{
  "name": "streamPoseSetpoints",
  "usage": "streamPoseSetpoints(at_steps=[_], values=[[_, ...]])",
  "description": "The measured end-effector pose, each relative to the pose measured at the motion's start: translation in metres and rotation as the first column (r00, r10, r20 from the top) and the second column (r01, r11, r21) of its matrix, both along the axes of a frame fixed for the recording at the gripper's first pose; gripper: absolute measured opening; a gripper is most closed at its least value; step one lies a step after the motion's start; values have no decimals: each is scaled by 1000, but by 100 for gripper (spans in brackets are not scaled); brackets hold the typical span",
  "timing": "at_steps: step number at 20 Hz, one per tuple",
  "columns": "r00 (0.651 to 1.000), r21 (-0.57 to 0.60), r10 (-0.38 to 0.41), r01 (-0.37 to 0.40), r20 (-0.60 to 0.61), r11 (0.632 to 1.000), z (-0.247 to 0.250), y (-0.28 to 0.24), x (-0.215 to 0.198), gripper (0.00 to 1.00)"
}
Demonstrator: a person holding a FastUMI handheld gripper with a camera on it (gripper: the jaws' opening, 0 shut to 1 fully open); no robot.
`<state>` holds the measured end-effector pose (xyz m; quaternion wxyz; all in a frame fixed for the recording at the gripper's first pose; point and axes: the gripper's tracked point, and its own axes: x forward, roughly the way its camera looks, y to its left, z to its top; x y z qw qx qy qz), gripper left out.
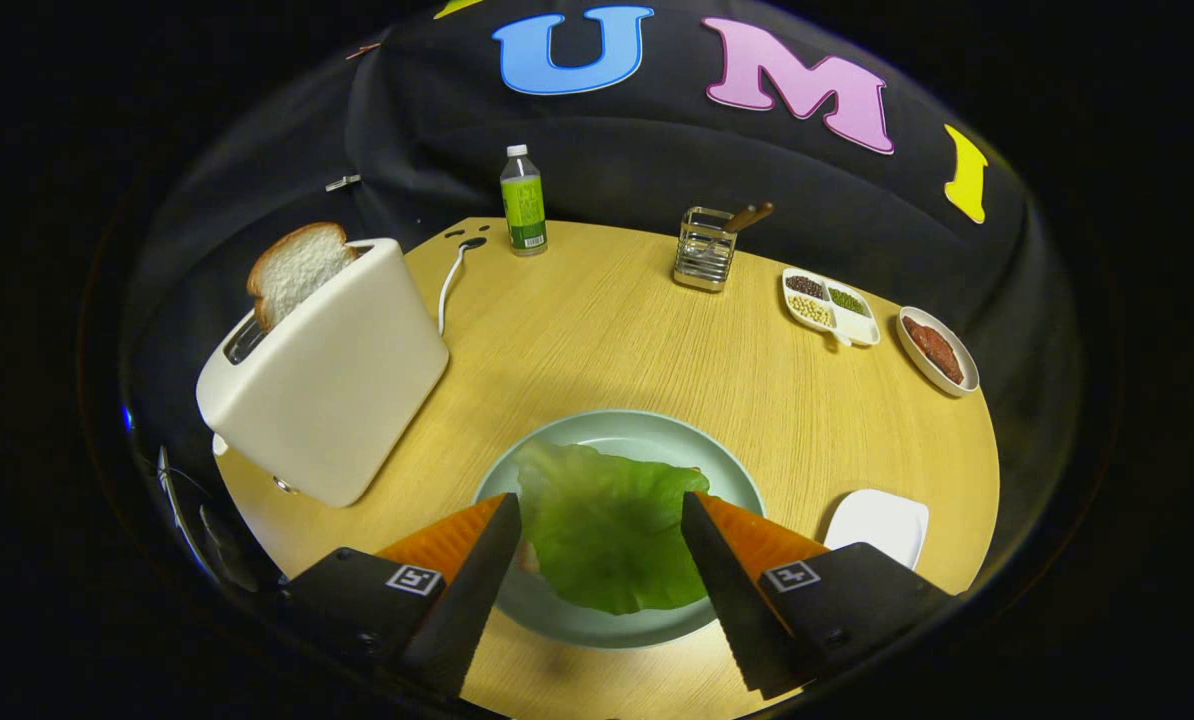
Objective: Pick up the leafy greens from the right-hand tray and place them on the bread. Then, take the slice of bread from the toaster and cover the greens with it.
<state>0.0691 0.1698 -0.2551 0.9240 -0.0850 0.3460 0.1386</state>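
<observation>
A green lettuce leaf (607,530) lies spread on the pale green plate (647,425), between my fingers. A small bit of bread (528,560) peeks out from under the leaf's left edge. My gripper (598,497) is open, its fingers wide apart on either side of the leaf and above the plate. Whether the fingers touch the leaf I cannot tell. To the left, beyond the fingers, stands a white toaster (337,370) with a bread slice (297,268) sticking up out of its slot.
A small white tray (879,527) sits right of the plate. Along the round wooden table's (617,330) far side stand a green-labelled bottle (523,203), a metal utensil holder (705,250), a divided dish of beans (829,305) and an oval dish of meat (937,350). The toaster's cord (449,285) runs back.
</observation>
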Motion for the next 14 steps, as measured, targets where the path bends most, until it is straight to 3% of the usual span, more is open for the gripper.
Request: streamPoseSetpoints(at_steps=[4,9,14], values=[[996,51,24,-28,89,998,44,24,4,100],[967,67,143,-161,212,985,107,80,5,99],[941,131,222,-261,257,956,150,145,2,99]])
